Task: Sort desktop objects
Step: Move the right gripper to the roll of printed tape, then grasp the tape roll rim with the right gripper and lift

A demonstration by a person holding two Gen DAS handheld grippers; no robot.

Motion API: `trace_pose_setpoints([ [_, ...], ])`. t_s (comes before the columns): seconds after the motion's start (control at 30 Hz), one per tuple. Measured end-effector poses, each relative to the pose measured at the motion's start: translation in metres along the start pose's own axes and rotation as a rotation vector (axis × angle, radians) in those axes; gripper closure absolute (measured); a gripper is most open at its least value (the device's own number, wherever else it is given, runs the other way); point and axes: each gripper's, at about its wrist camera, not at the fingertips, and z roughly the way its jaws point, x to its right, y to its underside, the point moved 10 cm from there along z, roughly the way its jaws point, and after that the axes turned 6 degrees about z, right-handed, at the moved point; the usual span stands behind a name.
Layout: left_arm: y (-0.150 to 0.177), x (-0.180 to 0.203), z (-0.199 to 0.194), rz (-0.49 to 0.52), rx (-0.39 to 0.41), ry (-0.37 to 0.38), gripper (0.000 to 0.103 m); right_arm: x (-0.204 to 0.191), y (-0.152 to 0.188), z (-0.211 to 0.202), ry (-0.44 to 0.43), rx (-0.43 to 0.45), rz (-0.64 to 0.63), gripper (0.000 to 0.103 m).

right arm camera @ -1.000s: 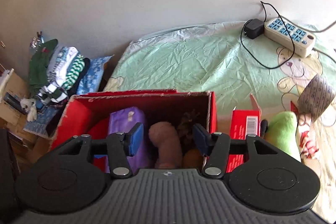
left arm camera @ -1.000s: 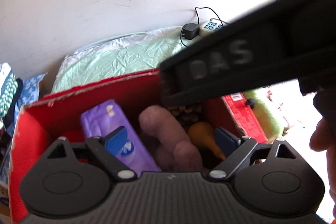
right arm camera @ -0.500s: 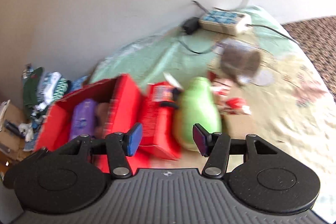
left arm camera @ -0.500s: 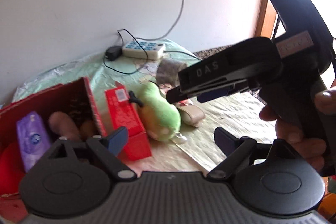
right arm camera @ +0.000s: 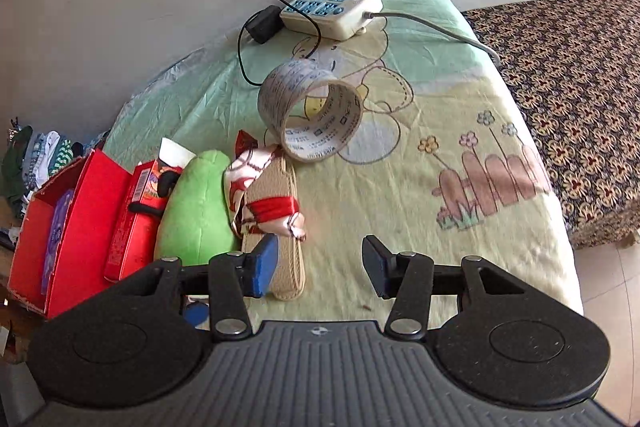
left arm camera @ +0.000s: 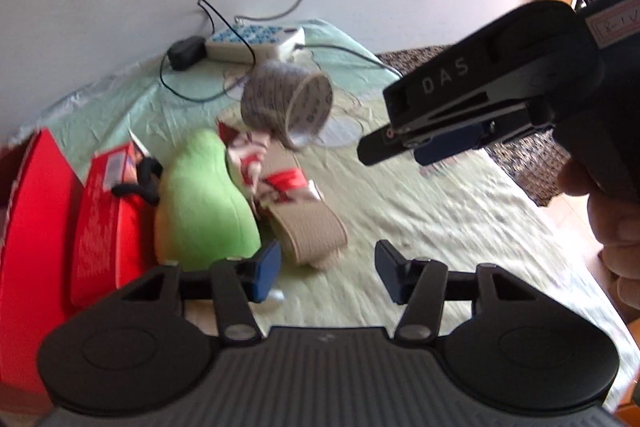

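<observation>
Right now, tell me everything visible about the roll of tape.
The roll of tape is wide and greyish, with small print on its outer wrap and on the cardboard-looking core. It lies on its side on the green cartoon sheet, open end facing the camera, in front of the power strip. Its lower rim meets the patterned scarf; neither gripper touches it.

Your objects to sort, lined up beside the red box

You have an open red box (right arm camera: 64, 227) at the left edge with a purple packet (right arm camera: 56, 231) inside. Leaning against its wall is a slim red carton (right arm camera: 128, 223); touching that, a green plush toy (right arm camera: 196, 211) lies lengthwise. Next comes a beige strap-like piece (right arm camera: 288, 267) with a red-and-white patterned cloth (right arm camera: 264, 203) bunched over it. Just beyond, a printed tape roll (right arm camera: 312, 111) rests on its side, hollow core facing you.
</observation>
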Motion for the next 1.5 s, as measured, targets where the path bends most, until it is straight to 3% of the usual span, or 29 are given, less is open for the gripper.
trace_pose_setpoints([
  [0.13,-0.043,-0.013,0.019,0.022,0.03,-0.116,0.045,-0.004,-0.048,0.009,-0.019,0.042,-0.041,0.052],
  [0.23,-0.055,-0.016,0.043,0.062,0.028,-0.197,0.045,-0.002,-0.079,0.023,0.073,0.102,-0.179,0.05],
  [0.33,-0.057,-0.015,0.067,0.069,-0.003,-0.236,0.052,0.005,-0.084,0.041,0.128,0.089,-0.328,0.05],
  [0.5,-0.06,-0.018,0.095,0.077,-0.036,-0.294,0.068,0.018,-0.072,0.064,0.058,0.029,-0.42,0.051],
  [0.7,-0.065,-0.027,0.11,0.086,-0.055,-0.306,0.079,0.011,-0.08,0.079,-0.003,0.097,-0.427,0.051],
  [0.8,-0.066,-0.033,0.114,0.089,-0.056,-0.308,0.084,0.004,-0.08,0.093,-0.029,0.088,-0.439,0.058],
  [0.83,-0.067,-0.034,0.115,0.083,-0.058,-0.307,0.086,0.003,-0.079,0.096,-0.037,0.084,-0.436,0.068],
  [0.87,-0.069,-0.035,0.115,0.081,-0.057,-0.305,0.086,0.003,-0.08,0.099,-0.041,0.081,-0.424,0.086],
  [0.9,-0.07,-0.035,0.115,0.081,-0.053,-0.303,0.087,0.004,-0.08,0.101,-0.041,0.081,-0.411,0.089],
  [1.2,-0.069,-0.01,0.096,0.072,-0.019,-0.223,0.089,0.029,-0.074,0.078,-0.073,0.054,-0.263,0.089],
  [1.5,-0.043,0.029,0.033,0.056,0.018,-0.144,0.09,0.047,-0.018,0.025,-0.091,0.018,-0.15,0.089],
])
